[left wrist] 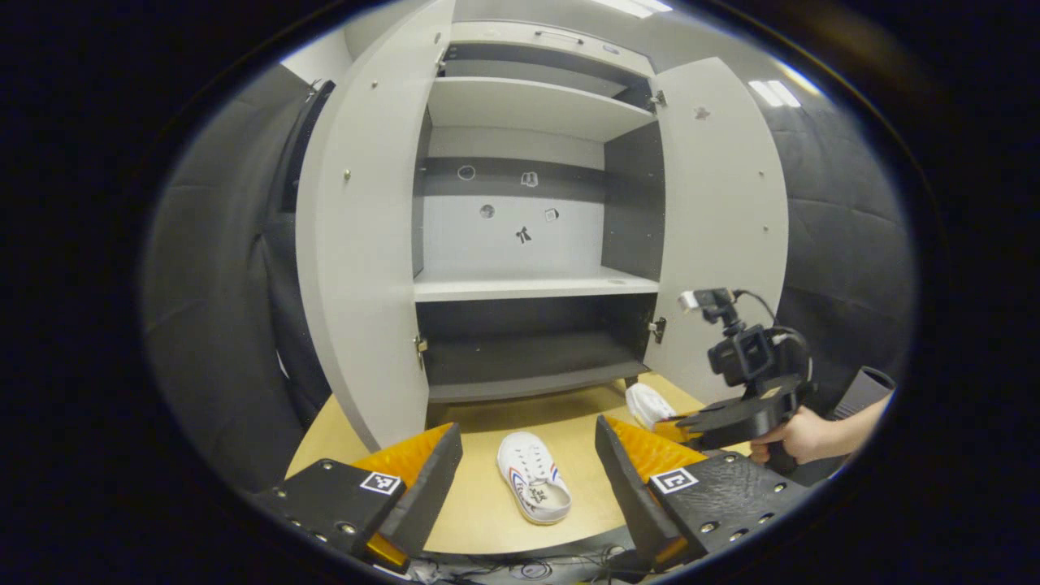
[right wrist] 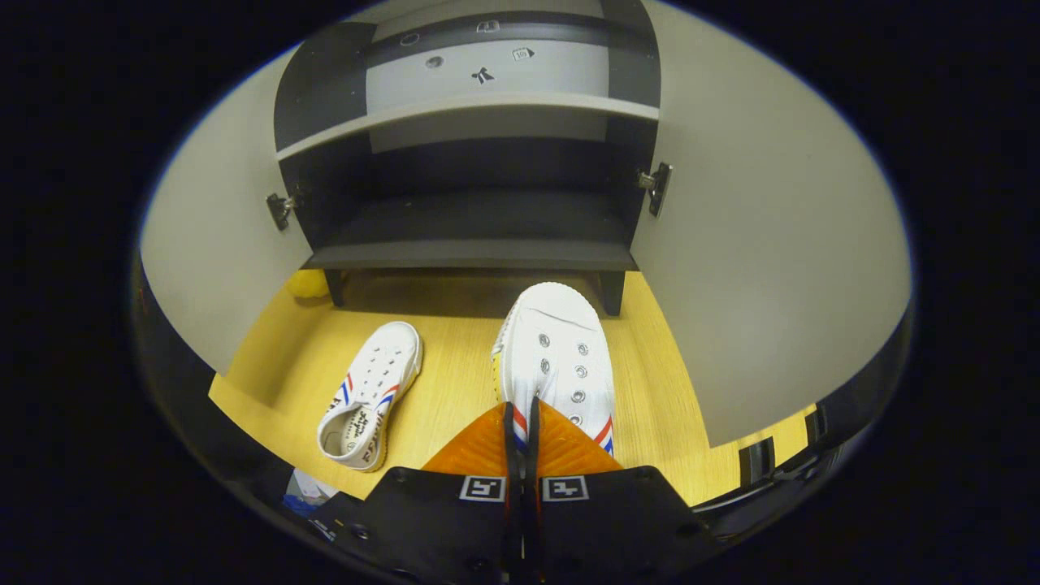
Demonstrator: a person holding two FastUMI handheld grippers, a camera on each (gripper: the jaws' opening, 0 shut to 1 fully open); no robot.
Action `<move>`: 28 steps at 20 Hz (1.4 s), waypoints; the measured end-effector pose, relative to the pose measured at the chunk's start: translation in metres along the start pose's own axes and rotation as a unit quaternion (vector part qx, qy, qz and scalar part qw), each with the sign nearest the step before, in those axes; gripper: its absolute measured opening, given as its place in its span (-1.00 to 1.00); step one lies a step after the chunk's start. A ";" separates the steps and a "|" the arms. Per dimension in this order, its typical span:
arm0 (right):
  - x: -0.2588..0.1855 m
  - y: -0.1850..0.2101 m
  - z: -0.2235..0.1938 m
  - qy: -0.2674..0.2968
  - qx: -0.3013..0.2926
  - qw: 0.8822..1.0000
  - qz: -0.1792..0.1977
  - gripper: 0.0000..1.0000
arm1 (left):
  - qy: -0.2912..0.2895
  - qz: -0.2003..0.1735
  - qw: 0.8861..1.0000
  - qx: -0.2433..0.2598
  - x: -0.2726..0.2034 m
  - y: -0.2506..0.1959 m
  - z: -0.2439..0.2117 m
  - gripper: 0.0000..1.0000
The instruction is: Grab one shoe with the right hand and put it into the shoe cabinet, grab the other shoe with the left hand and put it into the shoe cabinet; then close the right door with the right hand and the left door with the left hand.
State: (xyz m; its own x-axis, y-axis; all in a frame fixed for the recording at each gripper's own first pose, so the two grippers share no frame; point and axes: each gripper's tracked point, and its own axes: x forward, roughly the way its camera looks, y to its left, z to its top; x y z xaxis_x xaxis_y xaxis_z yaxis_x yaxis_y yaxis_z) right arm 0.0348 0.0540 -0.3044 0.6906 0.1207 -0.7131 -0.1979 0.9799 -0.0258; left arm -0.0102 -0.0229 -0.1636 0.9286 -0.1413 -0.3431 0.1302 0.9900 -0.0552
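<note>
Between the right gripper's (right wrist: 520, 422) nearly closed fingers sits the side wall of a white canvas lace-up shoe with red and blue stripes (right wrist: 556, 357), toe aimed at the cabinet, pinched from both sides. Just left of it on the pale wooden tabletop (right wrist: 455, 382) lies the second white striped shoe (right wrist: 370, 394), apart from the first. From the left gripper view, the left gripper (left wrist: 528, 455) is spread wide and holds nothing, with that second shoe lying on the table between and beyond its fingers. Farther off stands the grey shoe cabinet (left wrist: 528, 284), both grey doors (left wrist: 357, 244) swung open, its dark bottom shelf (right wrist: 471, 227) bare.
</note>
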 end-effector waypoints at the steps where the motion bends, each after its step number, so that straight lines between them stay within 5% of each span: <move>1: -0.012 0.004 0.002 -0.009 0.004 1.000 0.006 -0.95 | 0.000 -0.001 1.000 0.000 -0.001 -0.001 -0.001 0.89; 7: -0.067 0.035 0.040 -0.064 0.013 0.997 0.051 -0.95 | -0.001 0.008 1.000 0.006 -0.006 0.002 -0.002 1.00; 16: -0.111 0.060 0.199 -0.197 -0.002 0.975 0.099 -0.95 | -0.001 0.022 1.000 0.006 -0.004 0.001 0.000 0.89; 24: -0.099 0.048 0.327 -0.264 -0.020 0.962 0.073 -0.96 | -0.016 0.004 1.000 0.004 0.023 -0.027 0.028 1.00; 26: -0.090 0.044 0.351 -0.274 -0.016 0.959 0.075 -0.96 | -0.028 0.012 1.000 0.002 0.038 -0.031 0.045 1.00; 27: -0.081 0.039 0.359 -0.271 -0.021 0.960 0.073 -0.96 | -0.032 0.022 0.999 -0.001 0.044 -0.029 0.053 0.77; 28: -0.071 0.035 0.368 -0.273 -0.027 0.959 0.067 -0.95 | -0.040 0.031 0.999 -0.009 0.049 -0.029 0.063 0.89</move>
State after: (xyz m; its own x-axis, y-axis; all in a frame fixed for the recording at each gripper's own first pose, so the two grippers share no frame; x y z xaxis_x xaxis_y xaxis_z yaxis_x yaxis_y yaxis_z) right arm 0.2349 0.1380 0.0035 0.9144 0.3257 -0.2404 -0.3370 0.9415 -0.0063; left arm 0.0538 -0.0583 -0.1196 0.9596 -0.0789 -0.2702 0.0666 0.9963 -0.0542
